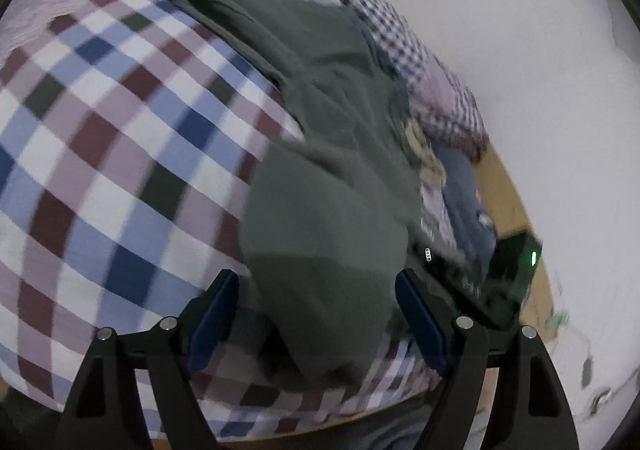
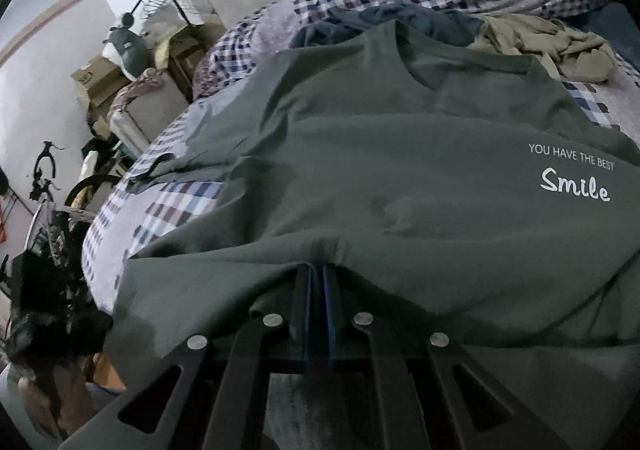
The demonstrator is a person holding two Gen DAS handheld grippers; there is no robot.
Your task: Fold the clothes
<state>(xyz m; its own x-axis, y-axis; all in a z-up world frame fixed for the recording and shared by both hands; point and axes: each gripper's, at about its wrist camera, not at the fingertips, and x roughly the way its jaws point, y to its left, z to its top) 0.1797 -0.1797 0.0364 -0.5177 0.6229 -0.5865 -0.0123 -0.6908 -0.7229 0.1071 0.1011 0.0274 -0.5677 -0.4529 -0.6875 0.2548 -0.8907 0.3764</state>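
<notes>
A dark green T-shirt [image 2: 392, 153] with white "Smile" lettering lies spread on a checked bed cover [image 2: 180, 209], collar toward the far side. My right gripper [image 2: 318, 274] is shut on the shirt's near hem, with the cloth bunched over its blue pads. In the left wrist view the same green shirt [image 1: 320, 185] runs in a rumpled band across the checked cover [image 1: 120, 137]. My left gripper [image 1: 316, 282] is open, its blue pads [image 1: 216, 314] standing wide on either side of a fold of the cloth without pinching it.
A beige garment [image 2: 552, 41] and a dark blue one [image 2: 400, 17] lie crumpled beyond the shirt. Boxes and a clothes rack [image 2: 132, 61] stand at the bed's left, with a bicycle [image 2: 52, 193] below. A black device with a green light [image 1: 516, 262] sits right of the left gripper.
</notes>
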